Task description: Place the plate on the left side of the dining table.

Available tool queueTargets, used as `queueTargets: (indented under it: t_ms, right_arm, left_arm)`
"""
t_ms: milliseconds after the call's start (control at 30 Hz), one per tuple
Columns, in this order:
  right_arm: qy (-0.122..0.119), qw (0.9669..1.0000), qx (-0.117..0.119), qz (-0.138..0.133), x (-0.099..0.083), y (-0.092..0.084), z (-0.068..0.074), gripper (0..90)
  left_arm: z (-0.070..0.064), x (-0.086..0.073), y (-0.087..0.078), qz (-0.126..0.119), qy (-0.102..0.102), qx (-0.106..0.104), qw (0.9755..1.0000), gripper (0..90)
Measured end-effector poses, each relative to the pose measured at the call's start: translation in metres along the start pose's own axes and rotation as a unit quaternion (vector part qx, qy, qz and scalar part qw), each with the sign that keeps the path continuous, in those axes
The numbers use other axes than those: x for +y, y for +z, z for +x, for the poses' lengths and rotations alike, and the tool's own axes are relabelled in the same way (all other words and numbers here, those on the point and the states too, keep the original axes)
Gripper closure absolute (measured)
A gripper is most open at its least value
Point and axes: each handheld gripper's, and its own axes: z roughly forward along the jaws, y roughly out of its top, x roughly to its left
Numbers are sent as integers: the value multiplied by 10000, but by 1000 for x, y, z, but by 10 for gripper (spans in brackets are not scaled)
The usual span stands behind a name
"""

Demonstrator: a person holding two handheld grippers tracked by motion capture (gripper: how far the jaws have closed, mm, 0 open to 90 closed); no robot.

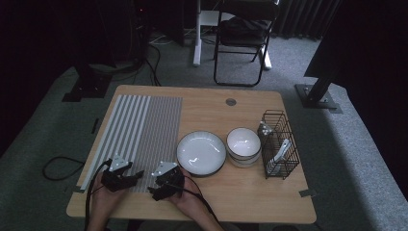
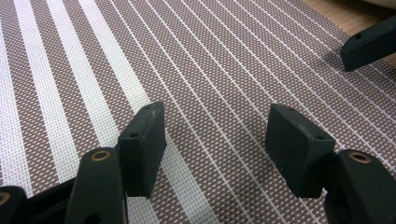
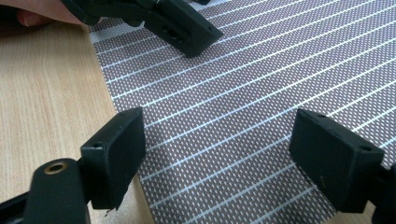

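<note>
woven striped placemat [image 1: 139, 134] lies flat at the table's [image 1: 250, 192] left, and both claws — left gripper [image 1: 126, 179], right gripper [image 1: 159, 188] — hover wide open and empty over its near edge, seemingly poised to grab it.

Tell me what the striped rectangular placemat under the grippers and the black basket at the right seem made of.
The striped brown-and-white placemat looks like woven vinyl or plastic mesh: the gripper views show a fine matte weave. The black basket looks like thin coated metal wire, judging by its open grid.
</note>
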Motion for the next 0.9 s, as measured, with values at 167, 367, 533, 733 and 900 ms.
queueTargets:
  t_ms: [167,367,533,733,900]
  right_arm:
    - [0,10000,0,0,0,0,0,180]
    - [-2,10000,-2,2,0,0,0,179]
    - [2,10000,0,1,0,0,0,180]
    - [8,10000,-8,0,0,0,0,184]
    - [55,10000,-42,-14,0,-1,2,220]
  left_arm:
    - [0,0,0,0,1,0,10000,393]
    - [0,0,0,-1,2,2,10000,393]
    - [0,0,0,-1,0,1,10000,393]
    - [0,0,0,-3,-1,-5,10000,393]
    - [0,0,0,0,2,-3,10000,393]
